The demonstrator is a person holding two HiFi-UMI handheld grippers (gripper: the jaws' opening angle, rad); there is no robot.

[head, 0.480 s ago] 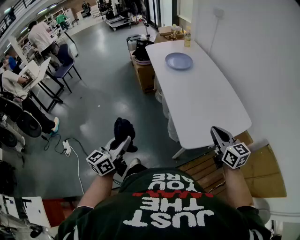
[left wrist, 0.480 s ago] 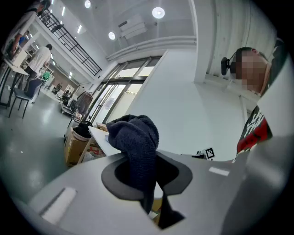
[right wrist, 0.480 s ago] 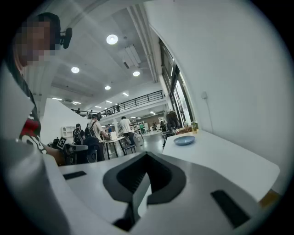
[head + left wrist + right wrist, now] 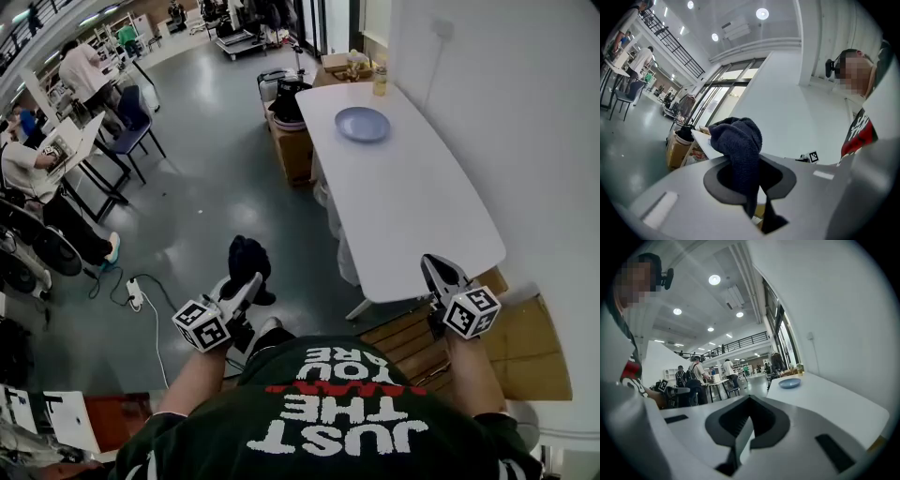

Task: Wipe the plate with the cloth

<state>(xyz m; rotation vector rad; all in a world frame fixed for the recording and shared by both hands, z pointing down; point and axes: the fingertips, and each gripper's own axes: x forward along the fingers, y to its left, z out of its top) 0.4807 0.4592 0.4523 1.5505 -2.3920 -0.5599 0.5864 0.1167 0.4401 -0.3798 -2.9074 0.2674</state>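
A pale blue plate [image 4: 362,124] sits empty near the far end of the long white table [image 4: 412,206]; in the right gripper view the plate [image 4: 789,383] is small and far ahead. My left gripper [image 4: 251,281] hangs over the floor, left of the table, shut on a dark navy cloth [image 4: 247,257]. In the left gripper view the cloth [image 4: 739,143] bulges above the jaws and droops between them. My right gripper [image 4: 434,267] hovers at the table's near edge, jaws shut with nothing between them [image 4: 742,430].
A bottle [image 4: 380,79] and small items stand at the table's far end. Cardboard boxes [image 4: 289,141] sit beside its far left side. A wooden pallet [image 4: 525,347] lies near right. People sit and stand at desks [image 4: 66,141] far left; a power strip [image 4: 134,294] lies on the floor.
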